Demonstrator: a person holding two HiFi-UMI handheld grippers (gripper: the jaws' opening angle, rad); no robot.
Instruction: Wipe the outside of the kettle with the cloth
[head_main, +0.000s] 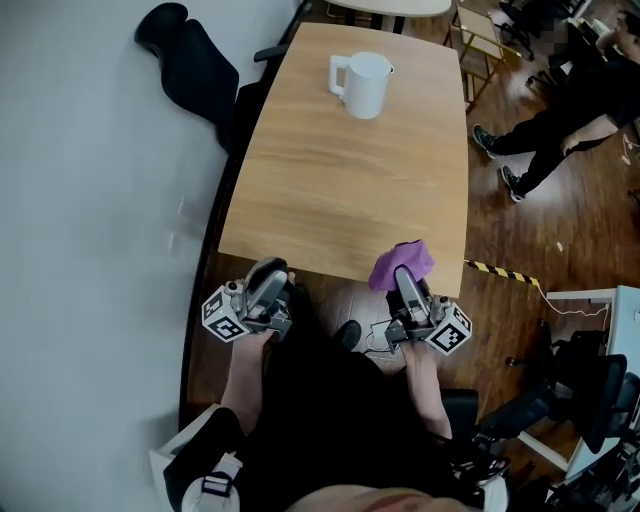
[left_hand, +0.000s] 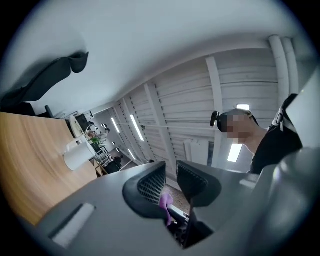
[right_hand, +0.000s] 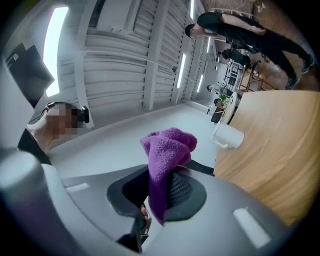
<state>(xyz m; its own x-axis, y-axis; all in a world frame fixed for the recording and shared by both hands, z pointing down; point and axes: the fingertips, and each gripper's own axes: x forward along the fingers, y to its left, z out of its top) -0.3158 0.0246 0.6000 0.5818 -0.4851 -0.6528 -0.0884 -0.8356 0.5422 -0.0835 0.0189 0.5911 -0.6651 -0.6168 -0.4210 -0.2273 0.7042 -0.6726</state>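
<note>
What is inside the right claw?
The right claw is shut on a purple cloth, which bunches up above the jaws. The cloth's clamped part is hidden between them.

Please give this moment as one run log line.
left gripper: shut, empty | right gripper: shut on cloth | kettle: upright on table, untouched

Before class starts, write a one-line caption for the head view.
Right gripper clamps a purple cloth, left gripper shut and empty, white kettle standing far across the wooden table.

The cloth (right_hand: 167, 150) is fuzzy terry, the kettle (head_main: 365, 85) smooth and white, the table (head_main: 330, 190) matt pale wood.
</note>
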